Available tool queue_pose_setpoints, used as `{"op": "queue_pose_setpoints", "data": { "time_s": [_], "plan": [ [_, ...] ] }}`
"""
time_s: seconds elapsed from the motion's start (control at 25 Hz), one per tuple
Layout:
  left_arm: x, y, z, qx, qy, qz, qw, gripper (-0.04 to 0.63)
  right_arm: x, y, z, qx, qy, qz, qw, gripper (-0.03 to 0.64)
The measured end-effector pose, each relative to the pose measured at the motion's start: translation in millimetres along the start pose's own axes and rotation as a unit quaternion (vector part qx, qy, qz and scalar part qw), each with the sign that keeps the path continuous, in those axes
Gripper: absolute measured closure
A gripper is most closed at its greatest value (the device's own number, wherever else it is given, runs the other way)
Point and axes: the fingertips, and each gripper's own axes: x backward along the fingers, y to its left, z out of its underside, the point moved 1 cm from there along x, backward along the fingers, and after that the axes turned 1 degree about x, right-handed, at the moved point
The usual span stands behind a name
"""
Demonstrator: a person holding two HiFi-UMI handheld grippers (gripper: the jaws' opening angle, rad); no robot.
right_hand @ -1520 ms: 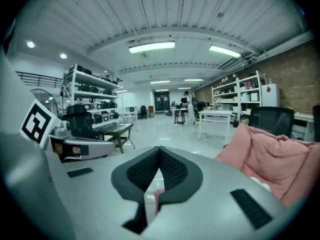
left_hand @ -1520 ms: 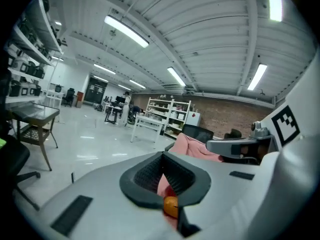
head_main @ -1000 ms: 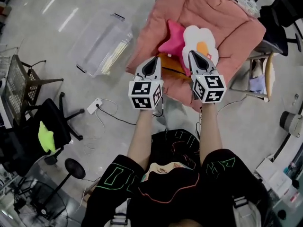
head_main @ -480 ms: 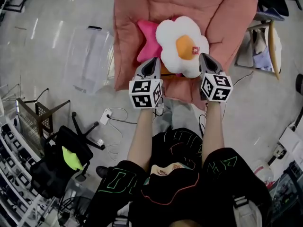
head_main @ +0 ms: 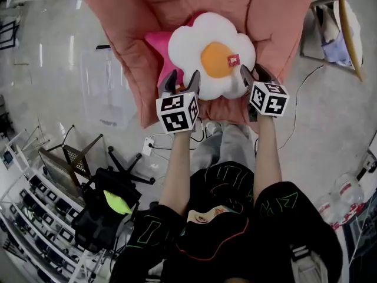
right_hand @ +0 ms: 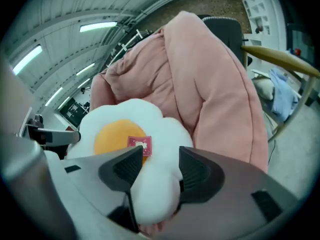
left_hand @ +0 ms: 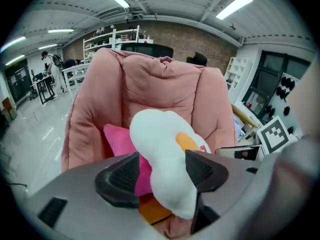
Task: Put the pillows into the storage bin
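Observation:
A fried-egg pillow, white with an orange yolk and a small red tag, lies on a pink padded armchair. It rests on top of a pink star pillow and an orange pillow. My left gripper is at the egg pillow's near-left edge. Its jaws are opening, with a white lobe between them. My right gripper is at the near-right edge. Its jaws are also opening around a lobe. The clear storage bin stands on the floor left of the armchair.
A black office chair with a yellow-green item sits at lower left beside wire shelving. A power strip and cable lie on the floor near the armchair. A wooden chair stands at upper right.
Both grippers have come forward to the egg pillow's near edge. Their jaws, shut before, now stand apart around its lobes. The view has swung toward the armchair.

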Motion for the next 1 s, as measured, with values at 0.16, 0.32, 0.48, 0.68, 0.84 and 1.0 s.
{"op": "queue_pose_setpoints", "data": {
  "time_s": [0.16,0.32,0.48,0.68,0.84,1.0],
  "plan": [
    [-17.1,-1.0,8.1,0.004,0.032,-0.011,0.9994,0.298,-21.5,-11.1,23.1,-0.045,0.045,0.008,0.998,0.364],
    [-29.2,-0.1,15.8,-0.002,0.058,-0.007,0.9983,0.354,-39.8,-9.8,49.8,-0.094,0.082,0.013,0.992,0.344],
    [-44.2,-9.9,18.8,0.0,0.067,0.0,0.9978,0.413,-55.6,-14.7,55.6,-0.135,0.08,-0.016,0.987,0.369],
    [-29.1,-15.7,13.8,-0.011,0.043,0.016,0.9989,0.493,-42.3,1.8,49.5,-0.046,0.074,-0.031,0.996,0.574],
    [-8.9,-15.8,-2.0,-0.01,0.01,0.022,0.9997,0.515,-23.5,14.2,28.6,-0.027,0.044,-0.035,0.998,0.589],
    [21.9,-9.6,-20.6,0.005,-0.043,0.027,0.9987,0.517,-2.7,34.9,-4.8,0.009,0.001,-0.051,0.999,0.591]
  ]
}}
